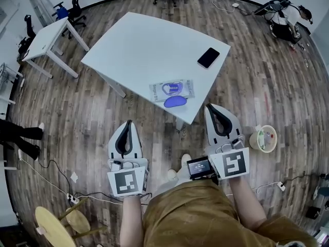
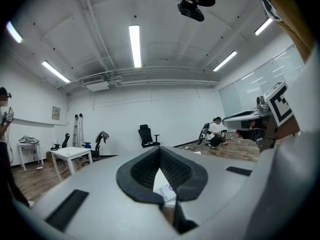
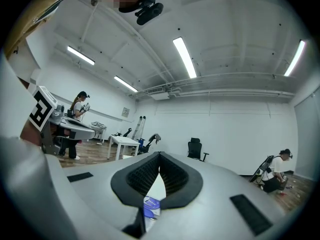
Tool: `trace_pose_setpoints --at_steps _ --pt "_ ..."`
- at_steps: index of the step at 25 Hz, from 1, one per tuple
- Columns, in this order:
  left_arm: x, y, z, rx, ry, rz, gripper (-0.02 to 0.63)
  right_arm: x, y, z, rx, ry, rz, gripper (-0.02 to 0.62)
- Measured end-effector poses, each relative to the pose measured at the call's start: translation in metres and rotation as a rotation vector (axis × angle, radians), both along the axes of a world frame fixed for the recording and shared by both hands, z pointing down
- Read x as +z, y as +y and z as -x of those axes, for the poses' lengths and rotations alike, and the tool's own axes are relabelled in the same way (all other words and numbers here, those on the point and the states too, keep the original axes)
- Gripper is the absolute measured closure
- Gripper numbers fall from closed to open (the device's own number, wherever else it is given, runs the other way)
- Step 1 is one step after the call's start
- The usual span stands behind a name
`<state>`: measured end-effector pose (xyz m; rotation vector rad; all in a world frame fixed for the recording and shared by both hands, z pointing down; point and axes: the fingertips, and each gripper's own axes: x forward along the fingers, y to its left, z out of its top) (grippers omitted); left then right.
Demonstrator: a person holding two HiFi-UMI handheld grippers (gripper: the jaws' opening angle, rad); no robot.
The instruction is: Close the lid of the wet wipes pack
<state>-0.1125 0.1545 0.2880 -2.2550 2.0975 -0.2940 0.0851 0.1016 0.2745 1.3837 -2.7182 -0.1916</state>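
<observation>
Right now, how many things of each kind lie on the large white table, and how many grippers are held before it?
Pale flat wet wipes pack, its purple lid open: 1
Black flat phone: 1
Grey two-jaw grippers: 2 (left gripper, right gripper)
Total: 4

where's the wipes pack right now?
Head view, centre: the white rectangular wet wipes pack lies by the near edge of the white table, below-left of the black phone, its blue oval lid flipped open.
</observation>
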Motion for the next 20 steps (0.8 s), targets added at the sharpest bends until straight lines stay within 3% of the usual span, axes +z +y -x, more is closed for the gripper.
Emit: trace_pose_setpoints --at_steps 6,11,15,20 --pt "0.007 -0.021 -0.004 -0.018 -0.004 0.020 0.612 0.008 -0.021 -0.005 -0.014 -0.008 0.016 0.588" --pt "0.012 -0.033 -0.028 0.009 -0.052 0.029 0.612 0.018 -0.031 -0.014 -0.027 -0.010 0.030 0.588" --pt "0.010 -0.036 -0.032 -0.024 -0.063 0.058 0.612 0.017 -0.036 -0.016 -0.043 -0.023 0.031 0.588" --pt "0.003 -0.041 -0.032 -0.023 -0.054 0.024 0.612 0.022 -0.039 -0.014 -0.065 -0.013 0.048 0.588"
